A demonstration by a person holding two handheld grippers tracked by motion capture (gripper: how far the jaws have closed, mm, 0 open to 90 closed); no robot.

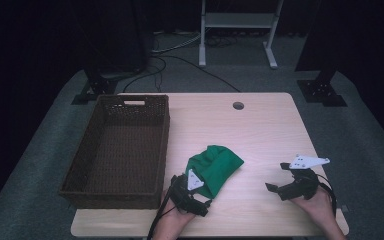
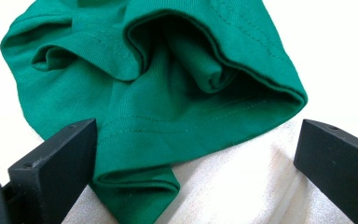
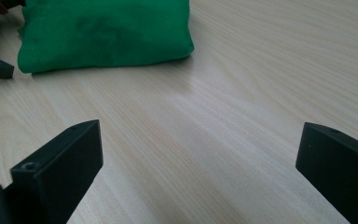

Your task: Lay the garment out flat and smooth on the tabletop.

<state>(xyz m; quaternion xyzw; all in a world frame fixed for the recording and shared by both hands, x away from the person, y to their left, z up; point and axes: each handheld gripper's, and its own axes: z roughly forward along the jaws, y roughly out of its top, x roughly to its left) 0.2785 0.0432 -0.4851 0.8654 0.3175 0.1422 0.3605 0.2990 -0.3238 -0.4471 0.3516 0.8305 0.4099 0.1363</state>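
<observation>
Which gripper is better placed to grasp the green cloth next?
Left. The left gripper is open at the green cloth, its hem between the jaws. The right gripper is open over bare table, apart.

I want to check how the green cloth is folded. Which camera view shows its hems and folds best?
The left gripper view: the crumpled green cotton cloth is close up, with stitched hems and folds clear. The high view shows it whole but small beside the brown wicker basket. The right gripper view shows one smooth side.
</observation>
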